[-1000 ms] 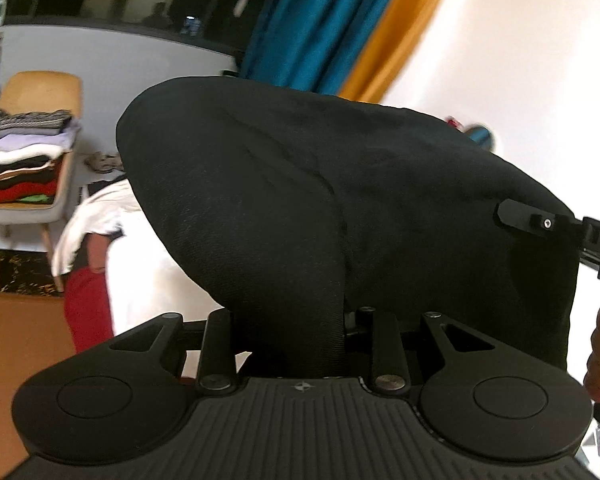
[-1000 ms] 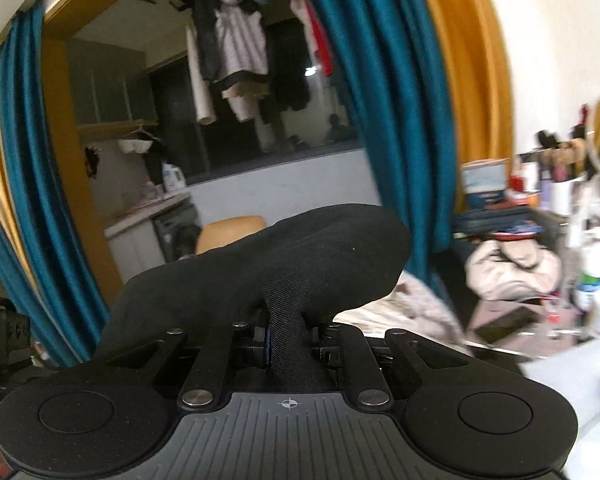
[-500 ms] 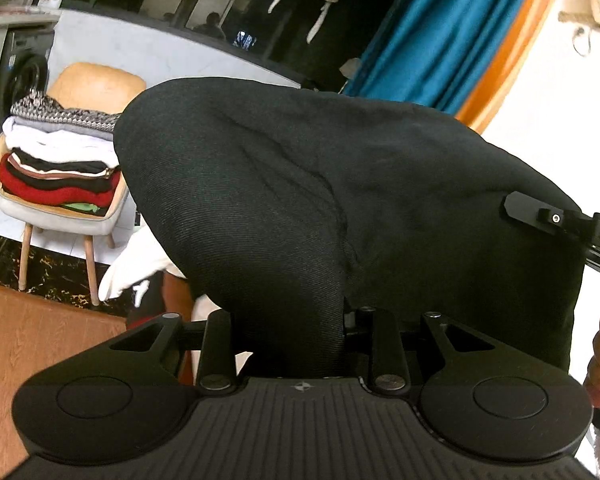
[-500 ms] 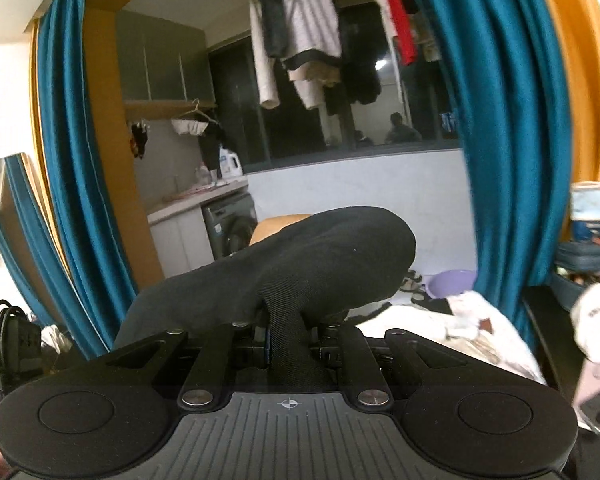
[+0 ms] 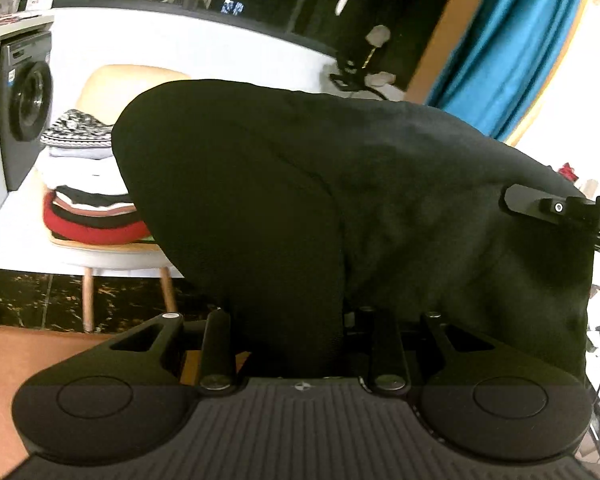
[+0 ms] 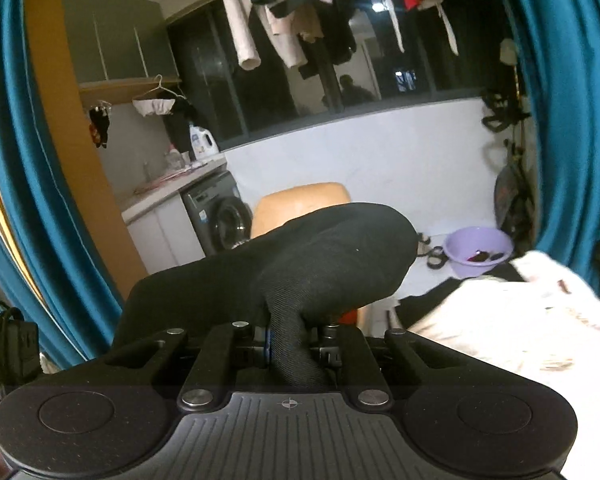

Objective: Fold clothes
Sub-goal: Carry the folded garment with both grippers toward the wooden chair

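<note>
1. Laundry-room backdrop; near, left gripper and right gripper each pinch the folded black fabric garment, held aloft between them.
2. Farther: beige chair bearing stacked folded clothes.
3. Judged step: carrying to stack; next, lower flat, release.

left gripper: matte black, ribbed grey deck, two round discs, silver screw heads, small crosshair mark
right gripper: same black body and ribbed deck, silver screws, blue edge at the clamp
cable: black, coiled at the left edge
</note>
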Motion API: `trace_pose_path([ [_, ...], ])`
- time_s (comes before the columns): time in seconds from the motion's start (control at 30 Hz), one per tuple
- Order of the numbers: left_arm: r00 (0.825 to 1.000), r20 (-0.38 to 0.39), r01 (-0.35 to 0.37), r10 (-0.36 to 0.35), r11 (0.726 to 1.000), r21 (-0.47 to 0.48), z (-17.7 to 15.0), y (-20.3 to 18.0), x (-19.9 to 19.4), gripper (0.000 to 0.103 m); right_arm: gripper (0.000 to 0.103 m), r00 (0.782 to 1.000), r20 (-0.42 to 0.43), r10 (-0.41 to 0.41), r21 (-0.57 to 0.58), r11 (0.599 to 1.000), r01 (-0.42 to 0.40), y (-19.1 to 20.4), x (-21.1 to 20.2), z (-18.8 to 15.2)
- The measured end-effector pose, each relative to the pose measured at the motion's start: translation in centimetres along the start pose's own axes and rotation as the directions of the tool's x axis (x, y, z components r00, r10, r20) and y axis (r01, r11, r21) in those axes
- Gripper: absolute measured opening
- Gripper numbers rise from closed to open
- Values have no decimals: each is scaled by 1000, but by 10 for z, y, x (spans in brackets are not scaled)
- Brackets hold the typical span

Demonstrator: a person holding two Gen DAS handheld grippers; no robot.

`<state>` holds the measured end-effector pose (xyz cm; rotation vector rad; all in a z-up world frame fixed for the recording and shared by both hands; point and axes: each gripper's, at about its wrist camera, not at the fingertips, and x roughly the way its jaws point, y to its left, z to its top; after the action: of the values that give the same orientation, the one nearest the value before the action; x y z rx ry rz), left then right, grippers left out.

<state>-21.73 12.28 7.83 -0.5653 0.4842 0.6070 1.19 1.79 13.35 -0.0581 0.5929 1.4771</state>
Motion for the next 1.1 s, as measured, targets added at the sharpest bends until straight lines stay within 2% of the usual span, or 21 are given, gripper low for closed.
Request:
trace_pose_path([
  [0.13, 1000, -16, 13, -13, 1000, -2, 23, 43, 23, 30, 11, 1000, -5, -8, 26, 1000, 8, 22, 53, 8],
  [0.27, 998, -42, 54, -55, 998, -22, 48, 74, 52, 30, 11, 999, -7, -47, 43, 998, 47, 22, 89, 19],
  [0.4, 994, -63, 86, -87, 996, -12, 73, 100, 101, 30, 11, 997, 2, -82, 61, 995, 82, 13, 131, 30],
  [0.53, 991, -79, 108, -107, 994, 2, 117, 125, 154, 30, 11, 995, 28, -92, 85, 992, 90, -10, 188, 48],
  [0.7, 993, -71, 95, -94, 995, 7, 187, 162, 220, 30, 11, 995, 44, -87, 118, 990, 81, -48, 272, 96],
  [0.83, 997, -32, 69, -70, 997, -31, 238, 200, 255, 30, 11, 998, 46, -48, 61, 997, 45, -66, 345, 149],
  [0.97, 999, -4, 34, -34, 997, -62, 289, 249, 273, 30, 11, 999, 50, -5, 17, 1000, 4, -59, 425, 197],
  [1.1, 1000, 19, -5, 6, 998, -66, 330, 309, 277, 30, 11, 998, 57, 38, 30, 999, -40, -37, 501, 229],
])
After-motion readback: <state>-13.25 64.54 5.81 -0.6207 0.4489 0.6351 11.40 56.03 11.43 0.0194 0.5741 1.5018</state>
